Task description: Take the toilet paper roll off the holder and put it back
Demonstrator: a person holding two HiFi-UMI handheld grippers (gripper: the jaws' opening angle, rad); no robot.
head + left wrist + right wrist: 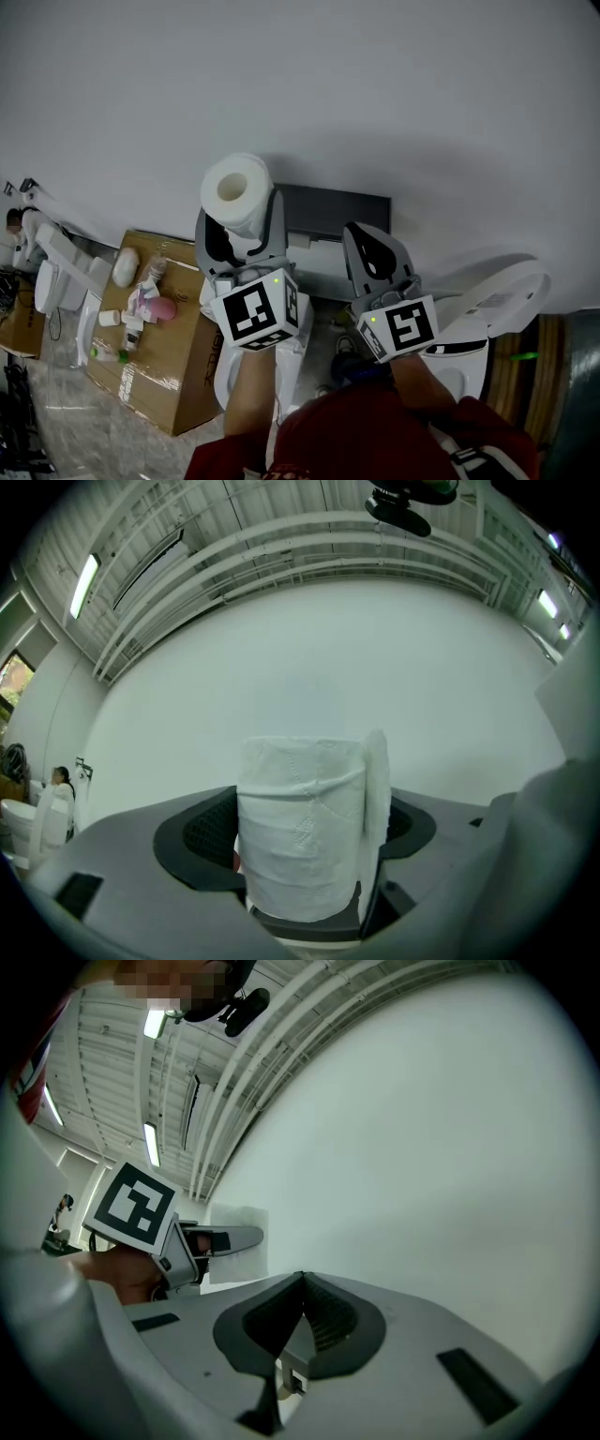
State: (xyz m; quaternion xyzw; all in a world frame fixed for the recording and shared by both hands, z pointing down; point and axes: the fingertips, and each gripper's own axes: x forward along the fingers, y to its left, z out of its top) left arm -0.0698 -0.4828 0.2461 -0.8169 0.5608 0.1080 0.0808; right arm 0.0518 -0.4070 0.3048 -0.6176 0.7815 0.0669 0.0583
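**Against the white wall: roll held in the left gripper**

Centre-left in the head view, the left gripper (pixel 241 246) clamps the white toilet paper roll (pixel 236 190) between its jaws. The roll's core hole faces the head camera, and the roll is raised in front of the plain white wall (pixel 375 94). Just right of it, the right gripper (pixel 378 258) is empty, its jaws pressed together.

A dark grey rectangular panel (pixel 337 211) sits on the wall behind and between the two grippers. At lower left, a brown cardboard box (pixel 159 384) carries small white containers and a pink rounded thing (pixel 162 308). A white toilet with raised lid (pixel 497 295) stands near the right edge. The upper frame is bare wall, with open room above the roll.

The left gripper view alone shows a loose sheet edge hanging down the roll's right side, and a distant person (pixel 62 782) at far left. The right gripper view shows the left gripper's marker cube (pixel 131 1206) from the side.
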